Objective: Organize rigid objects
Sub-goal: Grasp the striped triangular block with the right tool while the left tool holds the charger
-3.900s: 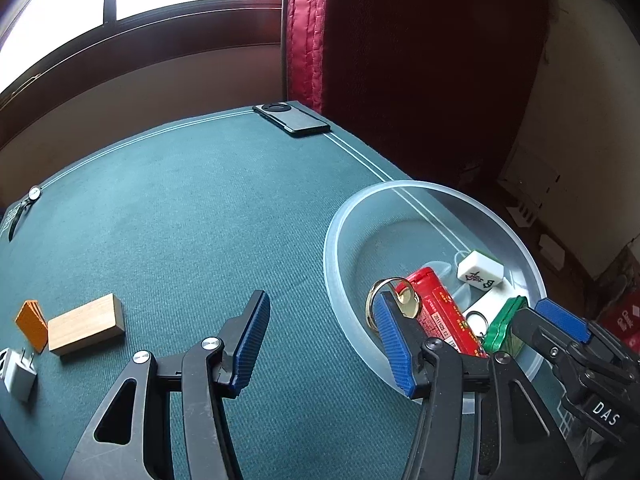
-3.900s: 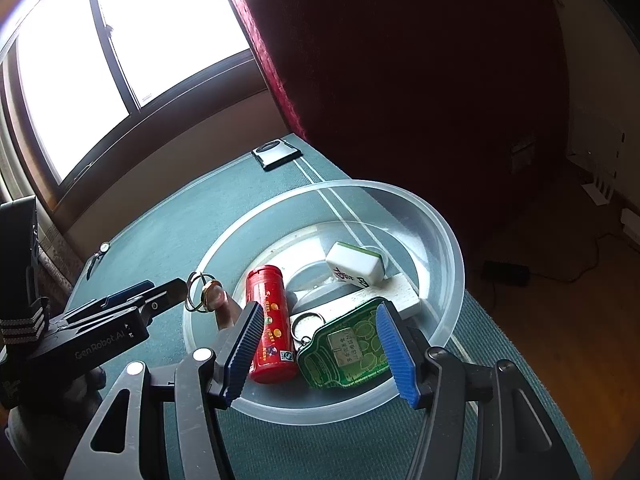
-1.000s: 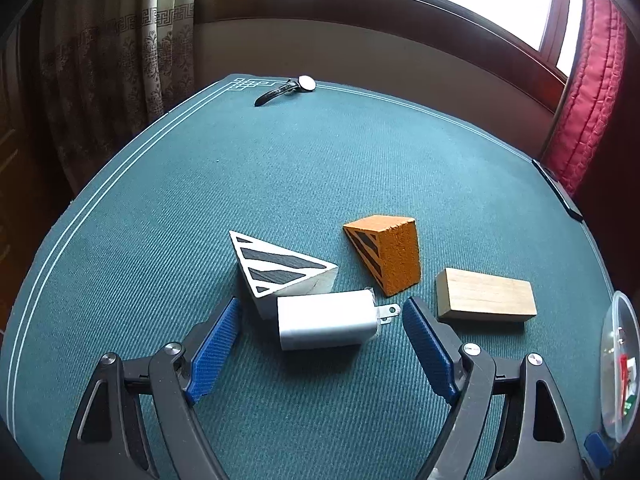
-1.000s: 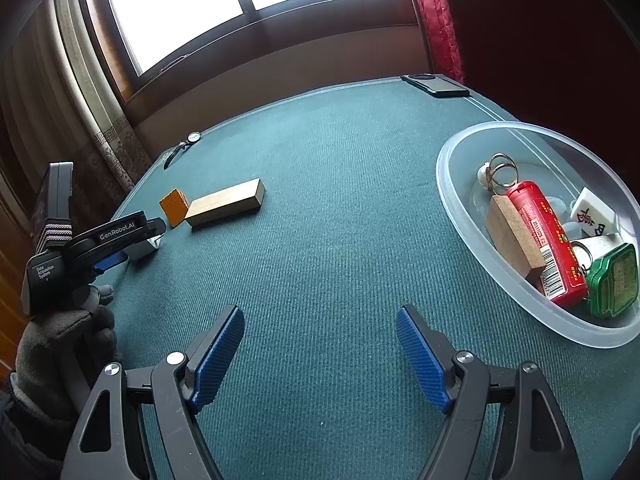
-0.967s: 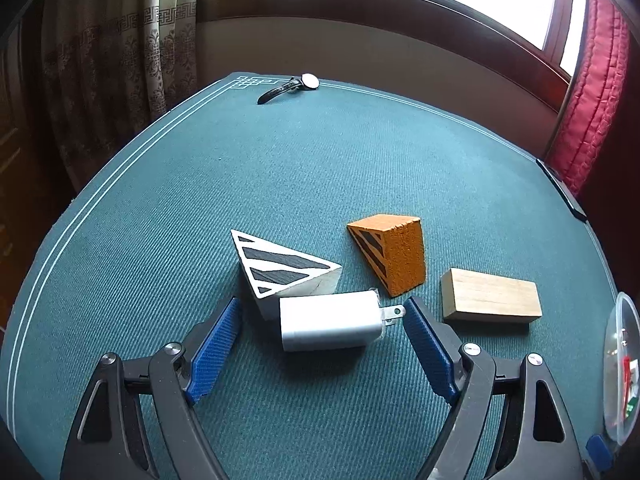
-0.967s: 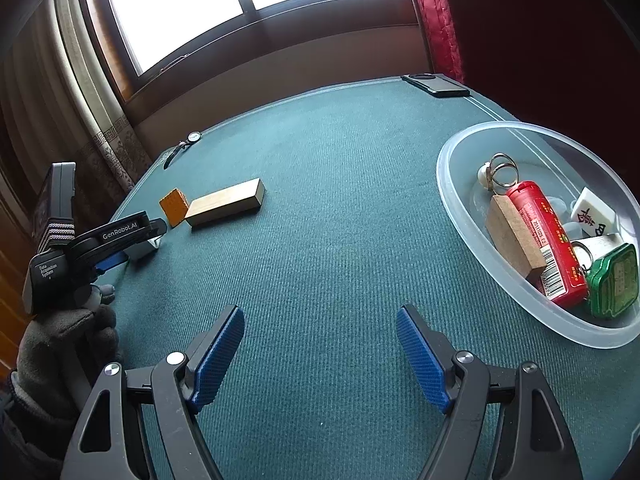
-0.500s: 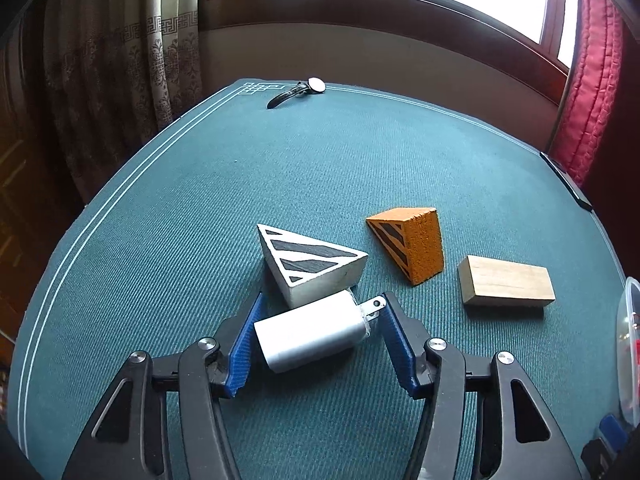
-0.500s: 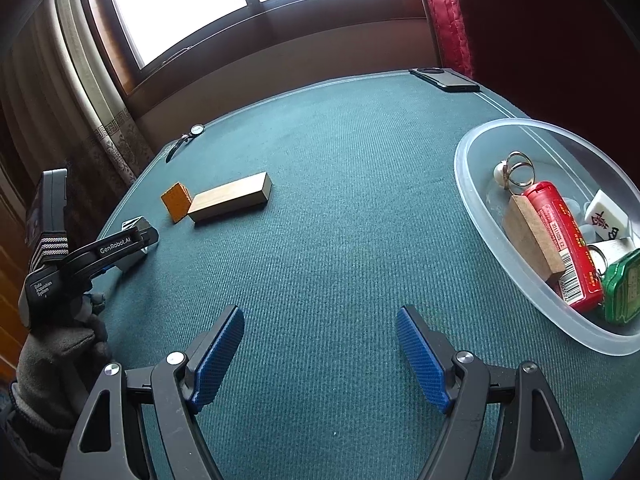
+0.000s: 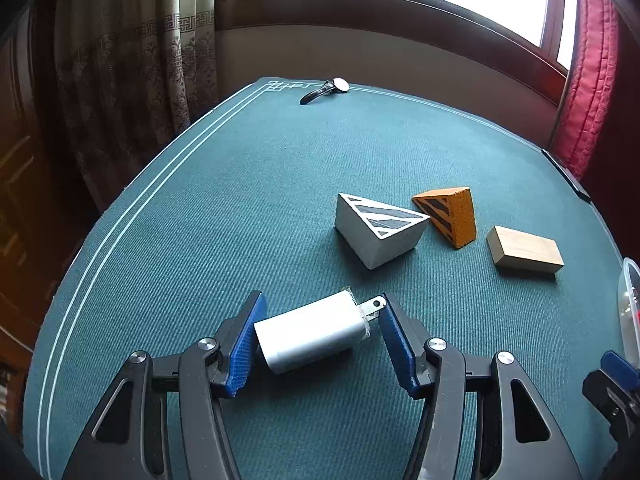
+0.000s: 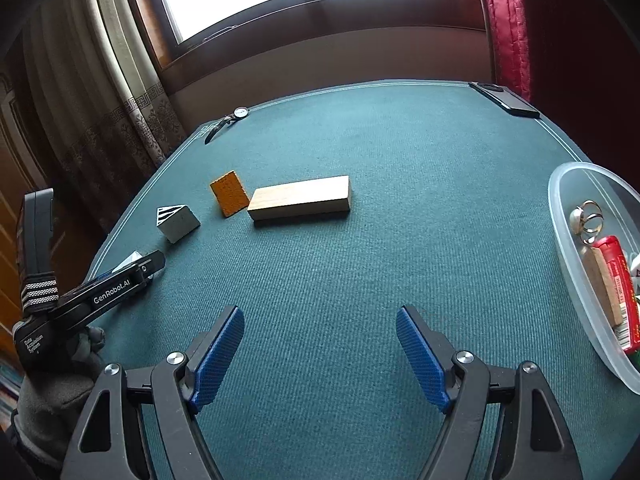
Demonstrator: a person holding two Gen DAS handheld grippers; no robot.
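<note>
While the left gripper pinches the charger end to end, just above the table, the pickup step looks done. Next, I judge, comes carrying it to the bowl. The right gripper hangs spread, empty.

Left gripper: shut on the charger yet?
Shut on the charger: left gripper jaws press its back end and prongs; it sits tilted above the table.

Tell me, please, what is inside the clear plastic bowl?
In the clear plastic bowl: metal rings, a wooden block and a red tube. The frame edge hides the rest.
</note>
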